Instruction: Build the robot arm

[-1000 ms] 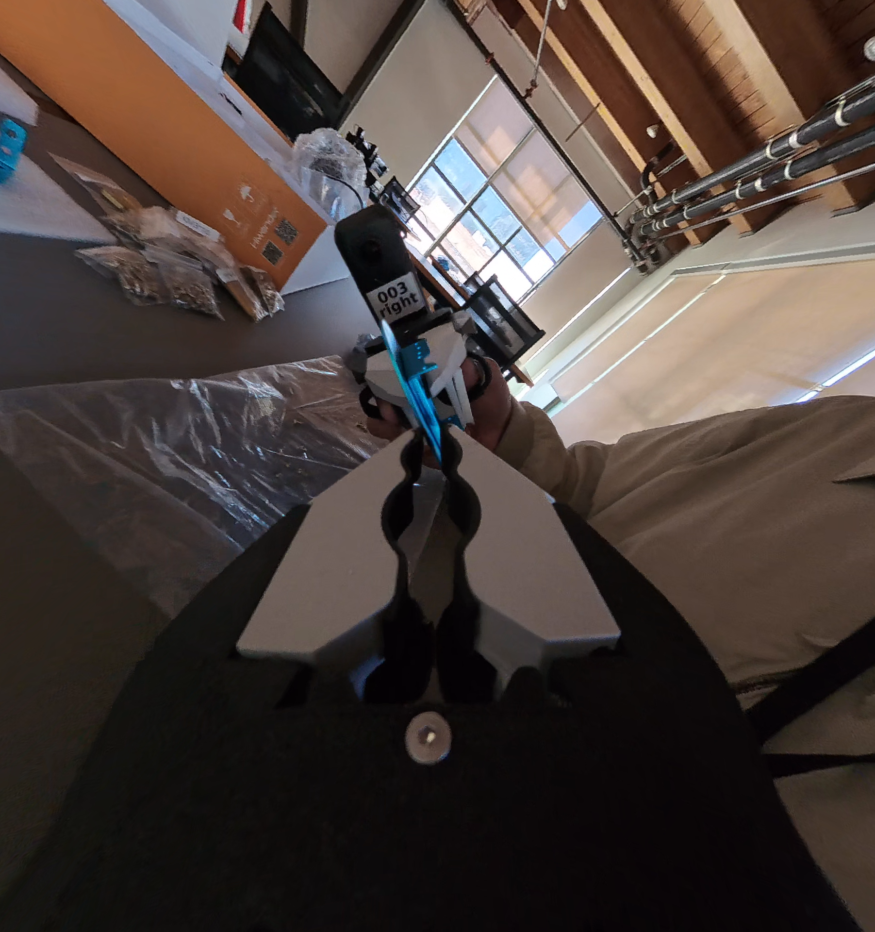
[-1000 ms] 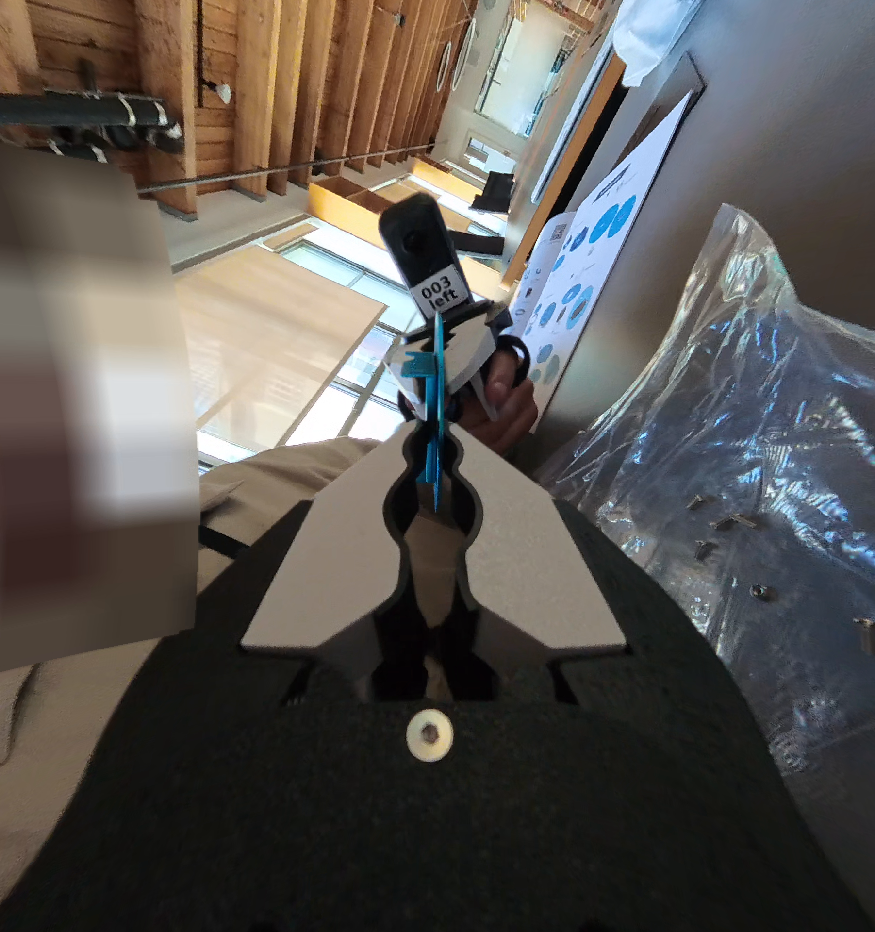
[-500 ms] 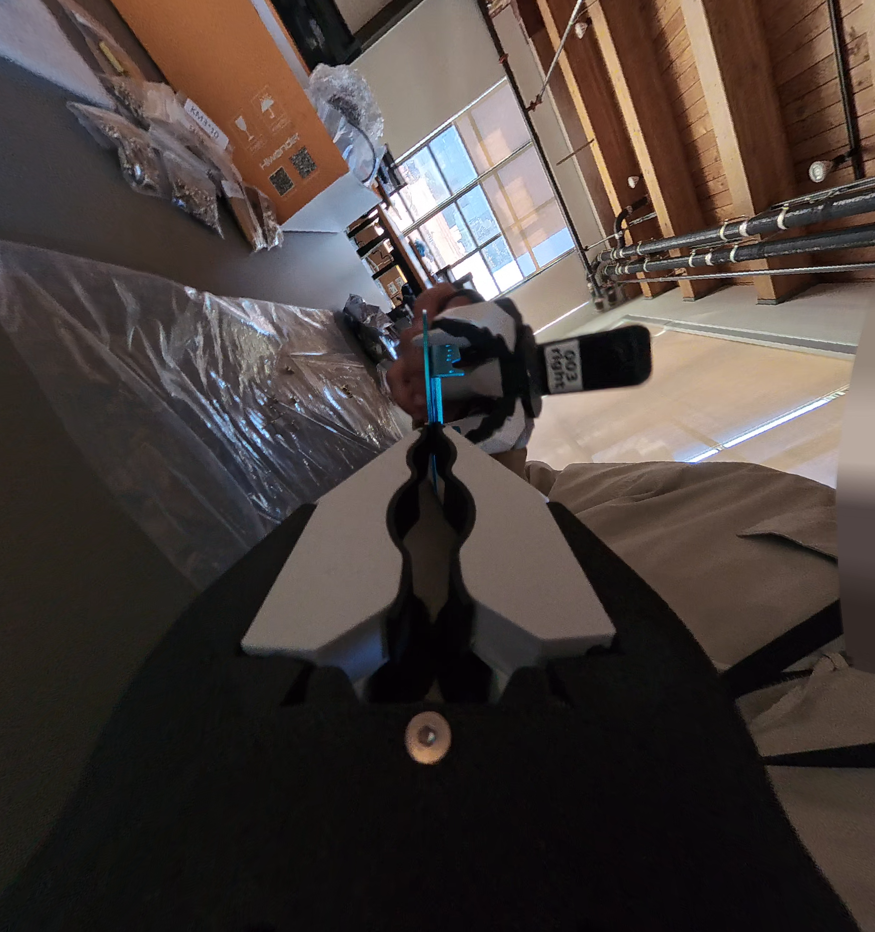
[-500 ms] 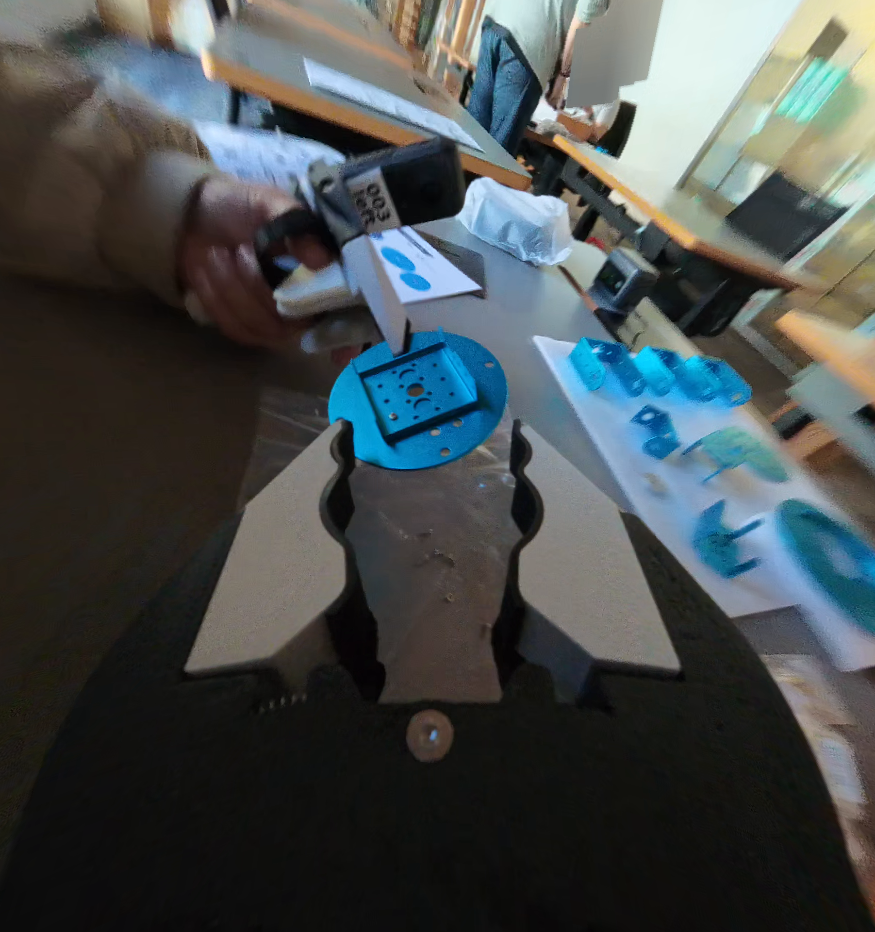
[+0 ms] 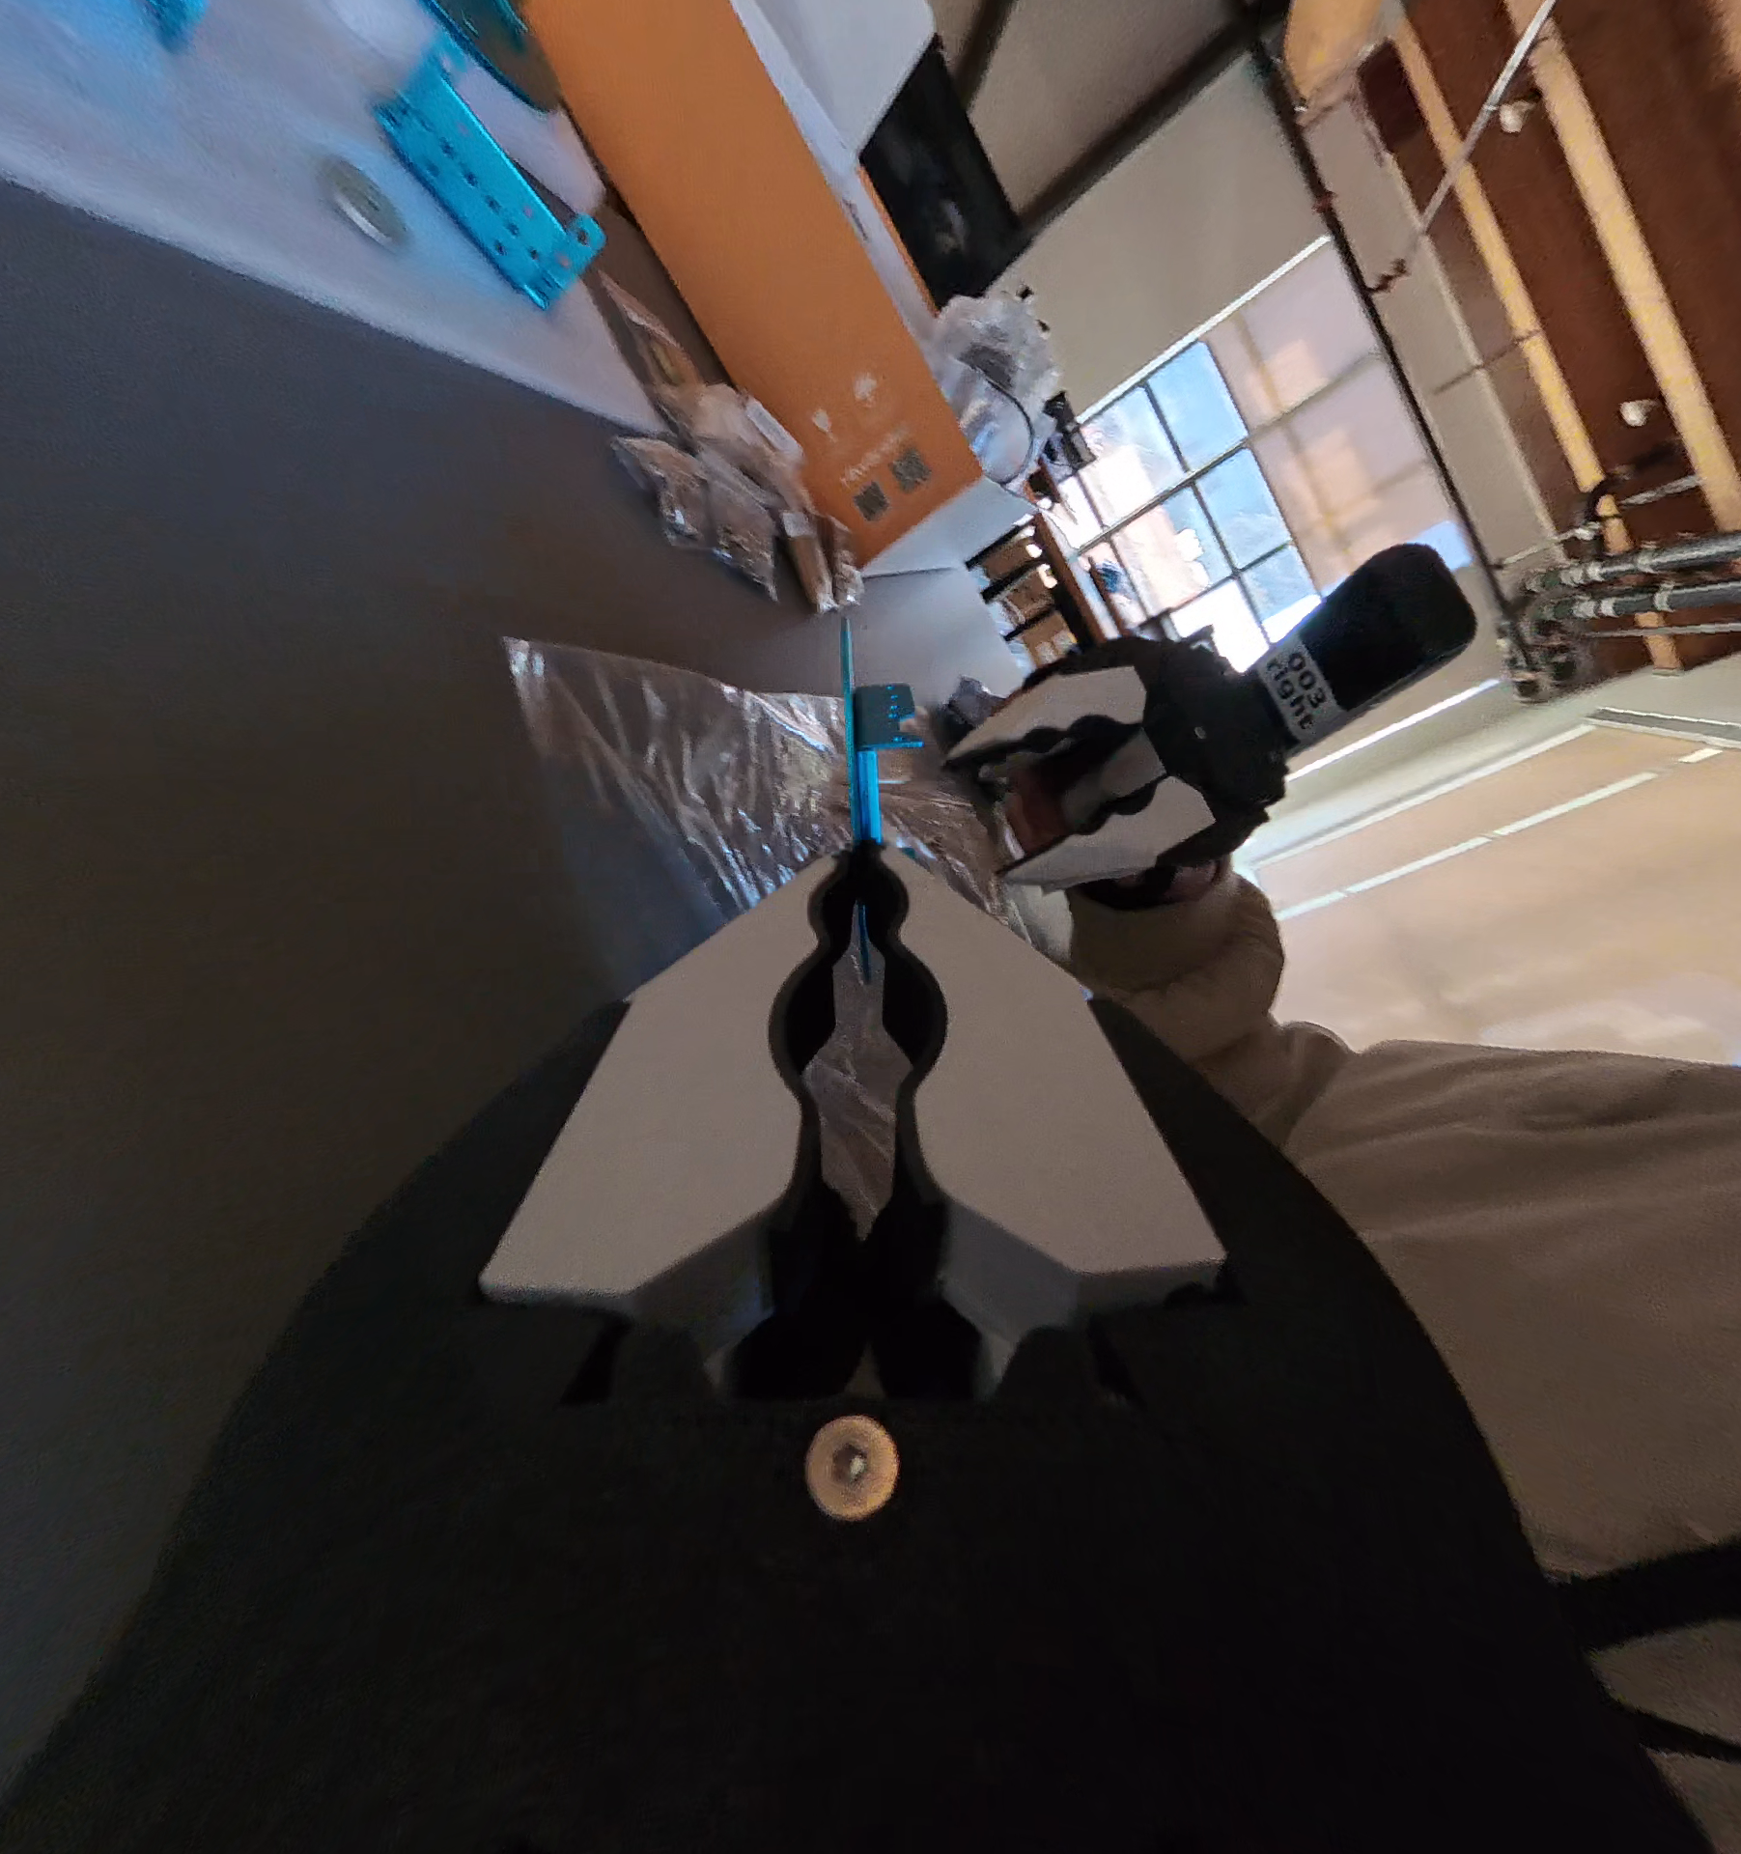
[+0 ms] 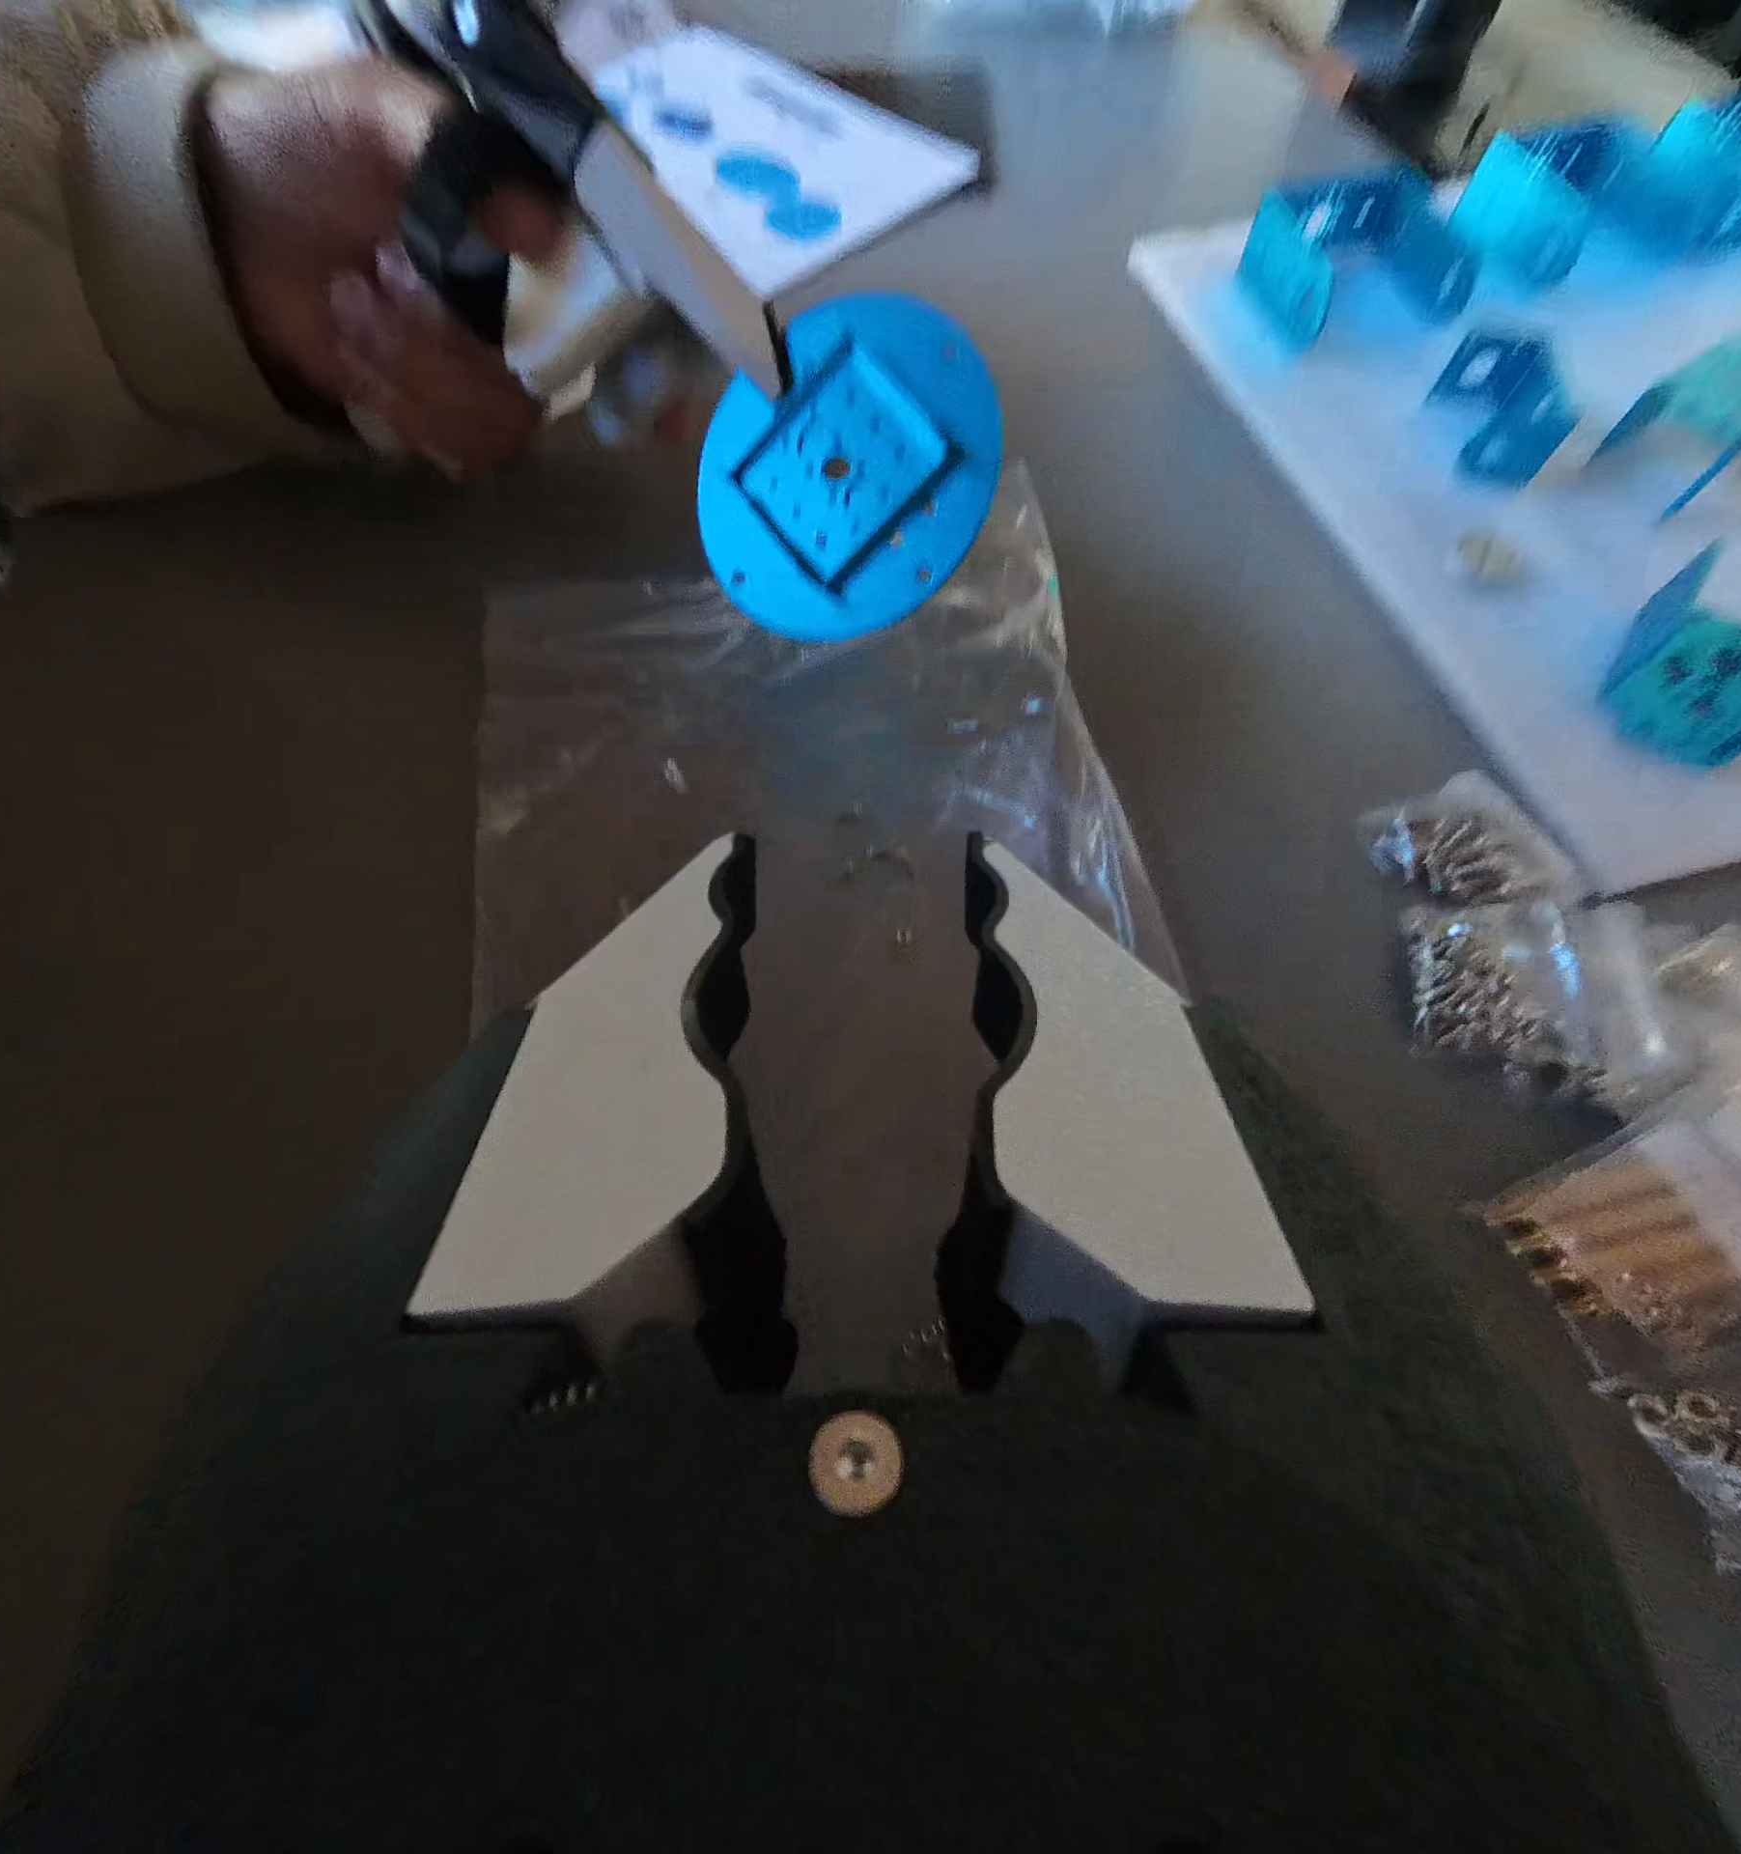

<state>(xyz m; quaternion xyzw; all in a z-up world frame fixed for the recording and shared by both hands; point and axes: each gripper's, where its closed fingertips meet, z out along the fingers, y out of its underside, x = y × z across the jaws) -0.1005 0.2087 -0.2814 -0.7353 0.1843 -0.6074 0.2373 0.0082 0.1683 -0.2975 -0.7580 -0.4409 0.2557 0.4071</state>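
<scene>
The left tongs point(image 5: 861, 863) are clamped on the rim of a blue disc point(image 6: 849, 492), held above a plastic bag point(image 6: 806, 742) on the worktop point(image 6: 194, 752). The right tongs point(image 6: 856, 853) are wide apart, holding nothing, near the bag; blue parts point(image 6: 1508, 331) lie far right.

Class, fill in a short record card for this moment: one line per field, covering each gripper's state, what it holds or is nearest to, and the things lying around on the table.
left gripper: shut on the blue round plate, gripping its edge
blue round plate: carries a raised square bracket; held in the air above the clear plastic bag
right gripper: open, holds nothing; nearest the clear plastic bag
clear plastic bag: flat on the dark table, small screws on it
white sheet: to the right, bears more blue metal parts
small hardware bags: right of the right gripper
</scene>
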